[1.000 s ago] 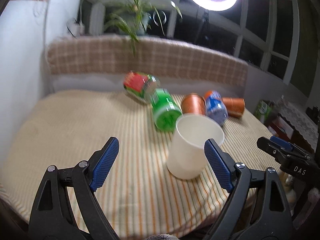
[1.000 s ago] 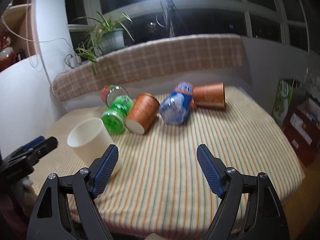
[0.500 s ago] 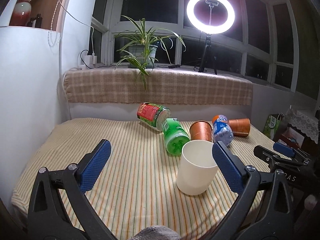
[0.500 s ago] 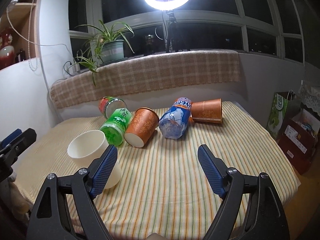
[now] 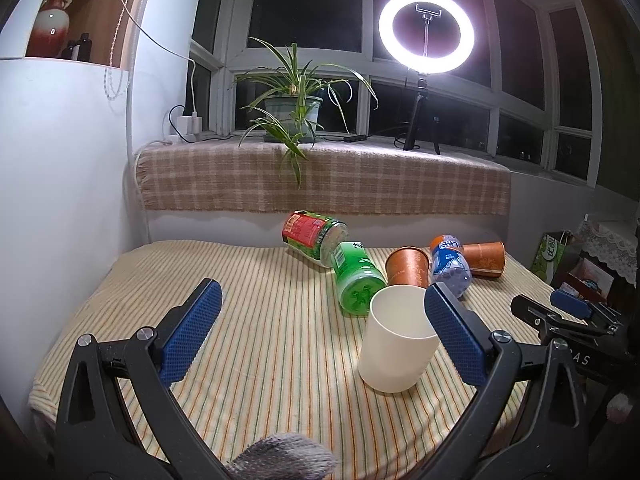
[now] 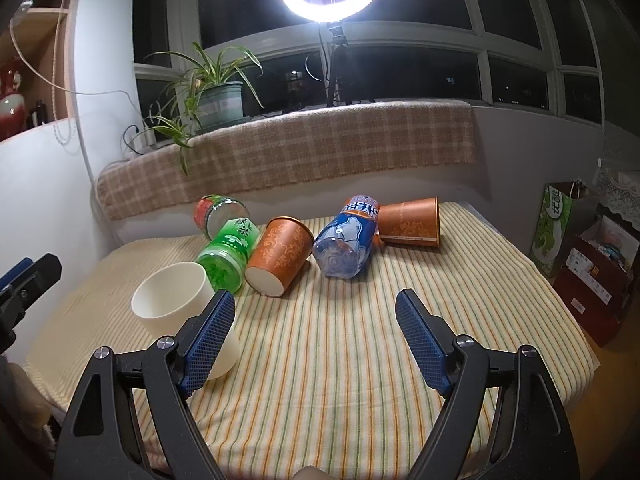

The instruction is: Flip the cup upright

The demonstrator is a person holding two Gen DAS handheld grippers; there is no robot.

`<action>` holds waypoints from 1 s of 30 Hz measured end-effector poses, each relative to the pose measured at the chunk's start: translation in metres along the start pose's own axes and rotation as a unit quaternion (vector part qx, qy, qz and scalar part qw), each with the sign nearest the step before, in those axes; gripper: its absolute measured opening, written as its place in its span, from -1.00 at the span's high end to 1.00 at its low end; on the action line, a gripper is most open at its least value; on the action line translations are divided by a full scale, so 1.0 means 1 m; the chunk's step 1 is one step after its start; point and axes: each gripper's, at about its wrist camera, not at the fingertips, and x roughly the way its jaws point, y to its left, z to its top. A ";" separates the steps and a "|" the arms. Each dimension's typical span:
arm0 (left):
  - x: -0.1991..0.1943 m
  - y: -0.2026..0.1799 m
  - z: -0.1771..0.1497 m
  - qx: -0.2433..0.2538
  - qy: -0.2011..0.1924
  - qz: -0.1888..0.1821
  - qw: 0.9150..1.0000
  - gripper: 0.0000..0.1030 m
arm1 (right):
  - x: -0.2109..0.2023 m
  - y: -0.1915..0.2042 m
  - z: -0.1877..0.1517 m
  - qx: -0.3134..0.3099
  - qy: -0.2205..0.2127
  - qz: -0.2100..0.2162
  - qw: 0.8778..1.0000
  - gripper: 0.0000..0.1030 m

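Observation:
A white cup (image 5: 394, 342) stands upright, mouth up, on the striped tablecloth (image 5: 260, 340); it also shows in the right wrist view (image 6: 176, 300). My left gripper (image 5: 320, 332) is open and empty, held back from the cup, whose right side sits behind my right finger. My right gripper (image 6: 316, 340) is open and empty, to the right of the cup; its left finger overlaps the cup's lower side. Two orange paper cups lie on their sides: one near the middle (image 6: 280, 256), one further back (image 6: 410, 222).
A green bottle (image 6: 228, 252), a red-labelled jar (image 6: 218, 214) and a blue bottle (image 6: 348, 242) lie on their sides behind the cup. A plaid-covered ledge (image 5: 320, 180) with a plant and ring light runs along the back. Boxes and a green bag (image 6: 556, 228) stand right of the table.
Both grippers have drawn back and tilted up, so the table objects look smaller and lower. The white cup stays upright in place. Both grippers stay open.

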 end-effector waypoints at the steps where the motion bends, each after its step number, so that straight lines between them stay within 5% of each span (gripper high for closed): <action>1: 0.000 0.000 0.000 0.000 0.000 0.000 1.000 -0.99 | 0.001 0.000 0.000 0.001 0.002 0.000 1.000 -0.60; 30: 0.002 0.005 -0.001 -0.002 0.004 0.003 1.000 -1.00 | 0.009 0.002 -0.002 0.000 0.017 0.000 1.000 -0.60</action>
